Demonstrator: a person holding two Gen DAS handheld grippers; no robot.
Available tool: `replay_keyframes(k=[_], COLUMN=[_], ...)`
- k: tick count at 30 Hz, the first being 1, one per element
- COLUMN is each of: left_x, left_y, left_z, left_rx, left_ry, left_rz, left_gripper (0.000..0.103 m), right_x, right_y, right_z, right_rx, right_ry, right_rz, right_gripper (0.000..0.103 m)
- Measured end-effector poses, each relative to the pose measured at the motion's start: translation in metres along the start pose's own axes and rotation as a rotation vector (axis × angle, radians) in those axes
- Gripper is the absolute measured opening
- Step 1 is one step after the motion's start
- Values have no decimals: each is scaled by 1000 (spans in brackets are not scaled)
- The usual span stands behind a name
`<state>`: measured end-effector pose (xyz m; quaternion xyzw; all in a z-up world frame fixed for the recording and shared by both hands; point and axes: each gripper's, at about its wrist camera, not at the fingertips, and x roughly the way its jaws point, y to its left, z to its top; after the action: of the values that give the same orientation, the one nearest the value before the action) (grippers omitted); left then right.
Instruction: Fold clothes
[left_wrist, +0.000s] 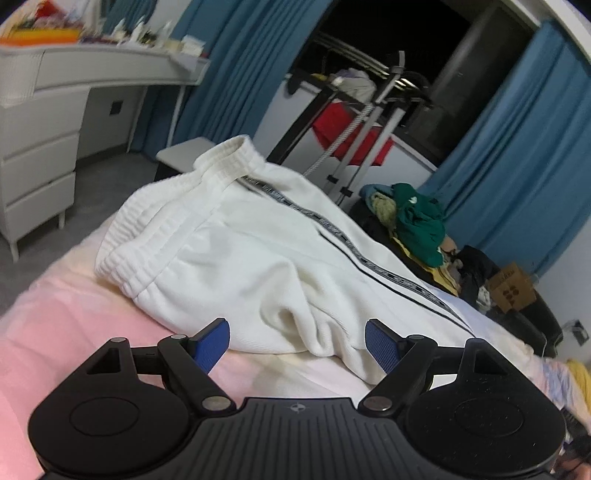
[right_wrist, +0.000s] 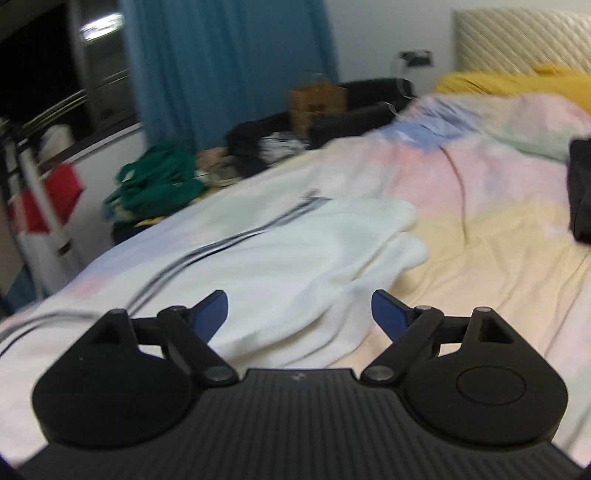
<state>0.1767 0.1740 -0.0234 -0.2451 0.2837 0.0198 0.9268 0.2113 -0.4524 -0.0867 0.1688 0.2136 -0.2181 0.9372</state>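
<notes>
White track pants (left_wrist: 258, 251) with a black side stripe lie on the pastel bedspread (left_wrist: 74, 317), ribbed waistband toward the far left. My left gripper (left_wrist: 297, 345) is open and empty, just short of a bunched fold near the pants' crotch. In the right wrist view the white pant legs (right_wrist: 303, 243) stretch across the bed, leg ends toward the right. My right gripper (right_wrist: 299, 314) is open and empty, low over the leg fabric. That view is motion-blurred.
A pile of green and dark clothes (left_wrist: 417, 221) sits beyond the bed's far edge, beside a drying rack with red cloth (left_wrist: 351, 136). A white dresser (left_wrist: 40, 166) stands left. A dark item (right_wrist: 580, 192) lies on the bed at right, yellow pillow (right_wrist: 517, 81) by the headboard.
</notes>
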Motion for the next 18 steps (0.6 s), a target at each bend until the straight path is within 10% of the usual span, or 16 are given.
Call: replay_keyframes(k=[18], left_x=[-64], left_y=[-22], left_z=[-12], left_rx=[148], left_ry=[-26], left_rz=[-68], left_gripper=[82], right_x=[-203], right_y=[131], right_z=[-35], right_rx=[-204], right_ry=[-18], right_rz=[414], right_gripper=[86])
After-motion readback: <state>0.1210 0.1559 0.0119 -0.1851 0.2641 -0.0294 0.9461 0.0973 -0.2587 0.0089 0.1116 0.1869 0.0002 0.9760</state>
